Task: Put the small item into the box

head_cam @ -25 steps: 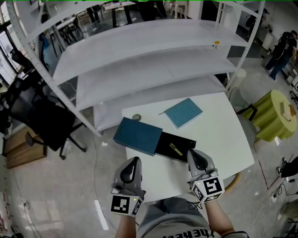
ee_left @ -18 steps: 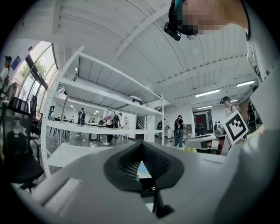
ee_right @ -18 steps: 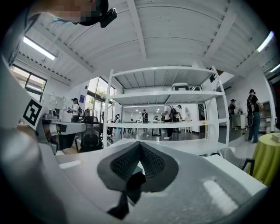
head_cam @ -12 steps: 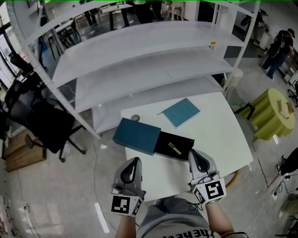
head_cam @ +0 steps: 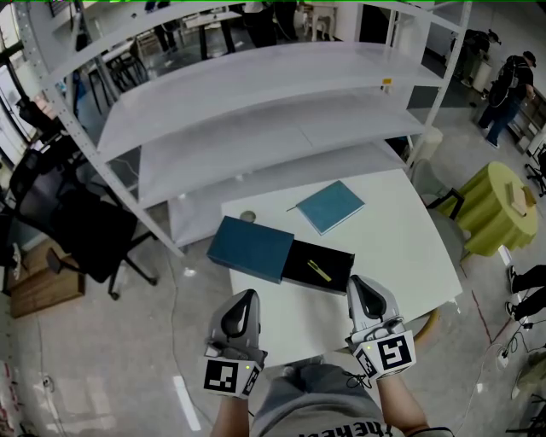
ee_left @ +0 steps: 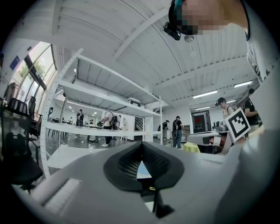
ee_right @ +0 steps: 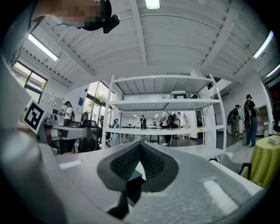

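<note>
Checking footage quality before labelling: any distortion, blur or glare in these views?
Head view: sharp, evenly lit, but the shelf rack bows from lens distortion. Left gripper view: heavy fisheye, dark corners, left tool softly blurred up close. Right gripper view: same, plus a bright ceiling lamp.

We are in a large open workshop or lab hall. Ahead of the left gripper (head_cam: 246, 296) and the right gripper (head_cam: 357, 283) a tall white metal shelving rack (head_cam: 256, 94) stands on a bare concrete floor (head_cam: 102, 341). Left of the left gripper sits a black office chair (head_cam: 77, 222). Far to the right of the right gripper, people (head_cam: 514, 85) stand about. Strip lights (ee_right: 152, 4) hang from a beamed white ceiling (ee_right: 183, 39).
</note>
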